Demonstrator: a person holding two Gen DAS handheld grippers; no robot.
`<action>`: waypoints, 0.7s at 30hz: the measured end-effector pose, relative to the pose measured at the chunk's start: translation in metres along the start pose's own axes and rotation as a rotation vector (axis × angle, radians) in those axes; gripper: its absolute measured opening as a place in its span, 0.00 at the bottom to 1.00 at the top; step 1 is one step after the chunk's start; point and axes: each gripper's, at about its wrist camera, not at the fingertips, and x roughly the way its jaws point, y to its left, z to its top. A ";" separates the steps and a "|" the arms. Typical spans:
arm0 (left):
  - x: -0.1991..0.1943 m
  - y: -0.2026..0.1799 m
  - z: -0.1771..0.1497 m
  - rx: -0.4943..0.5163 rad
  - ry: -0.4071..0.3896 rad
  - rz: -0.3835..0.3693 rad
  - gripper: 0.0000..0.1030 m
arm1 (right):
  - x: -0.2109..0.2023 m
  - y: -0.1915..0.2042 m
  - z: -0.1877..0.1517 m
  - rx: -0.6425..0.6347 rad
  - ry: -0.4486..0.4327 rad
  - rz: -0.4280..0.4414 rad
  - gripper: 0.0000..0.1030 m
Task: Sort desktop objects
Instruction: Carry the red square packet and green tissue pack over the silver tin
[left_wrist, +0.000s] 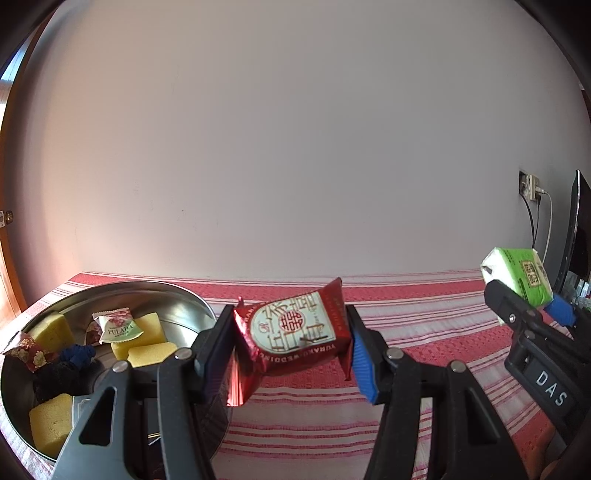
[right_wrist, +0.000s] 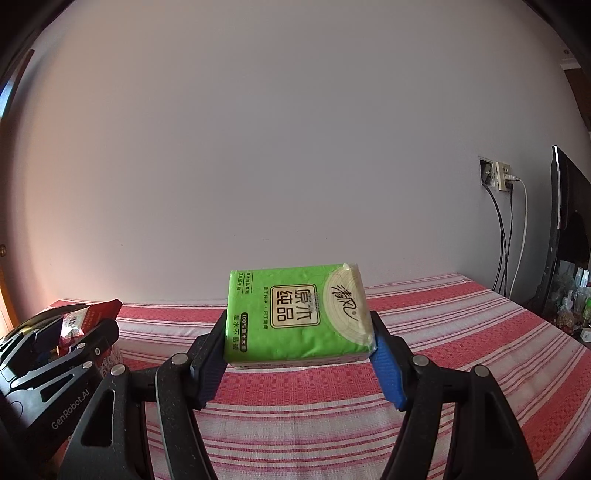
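Far left edge of worktop (left_wrist: 424, 295), striped red-and-white cloth: round metal tray (left_wrist: 177, 291) holding four yellow sponge blocks (left_wrist: 146, 328), two wrapped sweets (left_wrist: 120, 326), a dark blue-black bundle (left_wrist: 70, 360), identity unclear

Left claw (left_wrist: 291, 345) pinching one red foil snack packet (left_wrist: 295, 338) across its sides, carried in the air just right of the tray rim, clear of the cloth

Right claw (right_wrist: 299, 338) pinching one green tissue pack (right_wrist: 295, 314) by its two short sides, lifted above mid-worktop; no bin or second tray visible for it

Risks, as judged: foil is slick and puffy, so the packet could twist or slide out if the grip eases before it is over the tray; tissue pack is soft, could sag and drop; the two claws ride near each other and could knock together
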 end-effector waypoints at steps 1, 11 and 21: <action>0.000 -0.004 0.002 0.001 0.002 -0.002 0.55 | -0.001 0.001 0.000 -0.002 -0.002 0.007 0.69; 0.013 0.032 -0.001 -0.010 0.010 -0.009 0.55 | -0.013 0.011 -0.002 -0.019 -0.045 0.068 0.69; -0.009 0.062 0.002 -0.006 -0.082 0.009 0.55 | -0.019 0.034 -0.005 -0.060 -0.032 0.128 0.69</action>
